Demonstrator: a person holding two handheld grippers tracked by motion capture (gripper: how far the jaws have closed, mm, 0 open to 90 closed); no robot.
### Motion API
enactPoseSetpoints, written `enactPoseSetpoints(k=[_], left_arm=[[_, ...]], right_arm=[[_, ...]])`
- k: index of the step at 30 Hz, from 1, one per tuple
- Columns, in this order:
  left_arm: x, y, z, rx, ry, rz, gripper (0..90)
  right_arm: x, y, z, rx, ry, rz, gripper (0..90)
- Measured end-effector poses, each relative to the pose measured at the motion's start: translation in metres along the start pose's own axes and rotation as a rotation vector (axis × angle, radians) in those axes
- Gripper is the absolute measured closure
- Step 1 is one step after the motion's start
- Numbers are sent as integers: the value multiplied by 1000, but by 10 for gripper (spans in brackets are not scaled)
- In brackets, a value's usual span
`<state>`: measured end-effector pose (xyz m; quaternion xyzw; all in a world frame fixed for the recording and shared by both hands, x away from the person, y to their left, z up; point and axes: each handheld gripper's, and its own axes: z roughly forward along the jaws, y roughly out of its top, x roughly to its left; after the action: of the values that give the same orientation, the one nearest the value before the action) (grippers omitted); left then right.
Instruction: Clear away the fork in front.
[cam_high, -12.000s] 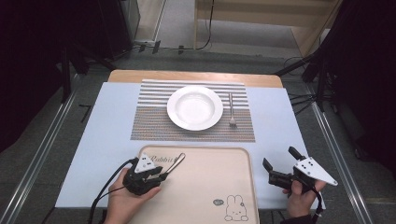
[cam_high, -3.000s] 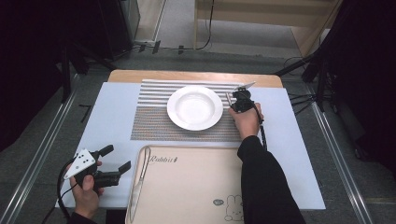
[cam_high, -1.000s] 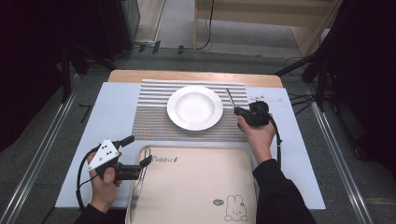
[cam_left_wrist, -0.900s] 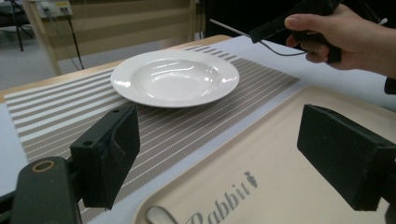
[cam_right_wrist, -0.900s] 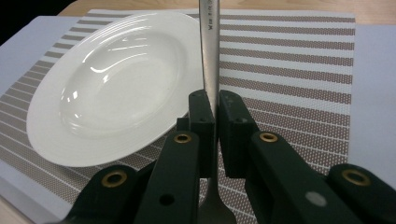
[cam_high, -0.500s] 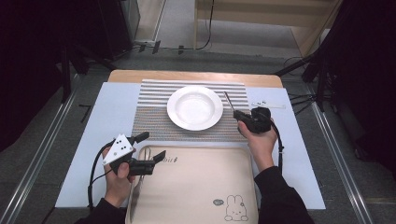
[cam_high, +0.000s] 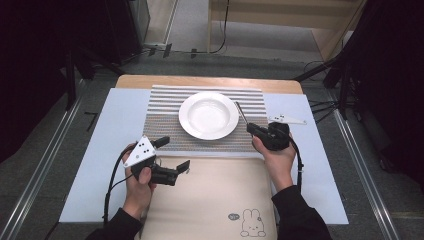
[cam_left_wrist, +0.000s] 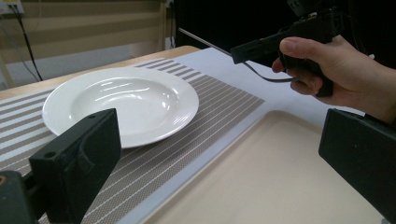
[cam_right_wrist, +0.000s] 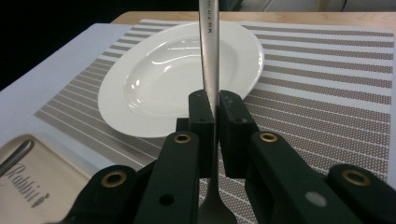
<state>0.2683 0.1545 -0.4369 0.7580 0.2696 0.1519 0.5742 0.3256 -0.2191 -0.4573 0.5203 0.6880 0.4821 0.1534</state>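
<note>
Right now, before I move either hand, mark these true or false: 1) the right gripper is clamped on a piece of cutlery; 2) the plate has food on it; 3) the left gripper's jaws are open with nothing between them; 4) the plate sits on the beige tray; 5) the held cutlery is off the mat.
1) True: the right gripper is shut on the metal utensil, gripping its handle.
2) False: the white plate is empty.
3) True: the left gripper is open and empty; its jaws have just been opening.
4) False: the plate rests on the striped placemat; the beige tray lies nearer the person.
5) True: the utensil is lifted, its handle slanting up beside the plate.
</note>
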Motion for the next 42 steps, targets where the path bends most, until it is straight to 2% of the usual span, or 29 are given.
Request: enactPoseSetpoints(k=[9, 16, 31, 37, 42], left_arm=[[-7, 9, 13, 0, -33, -2, 0], [-9, 11, 19, 3, -43, -9, 0], [-10, 7, 16, -10, -58, -31, 0], [-11, 7, 16, -19, -69, -46, 0], [-12, 6, 16, -16, -78, -43, 0]], right_arm=[[17, -8, -8, -26, 36, -29, 837], [26, -15, -12, -45, 62, -31, 836], [42, -29, -32, -84, 99, -57, 836], [55, -34, -35, -104, 122, -82, 836], [68, -39, -31, -93, 156, -109, 835]])
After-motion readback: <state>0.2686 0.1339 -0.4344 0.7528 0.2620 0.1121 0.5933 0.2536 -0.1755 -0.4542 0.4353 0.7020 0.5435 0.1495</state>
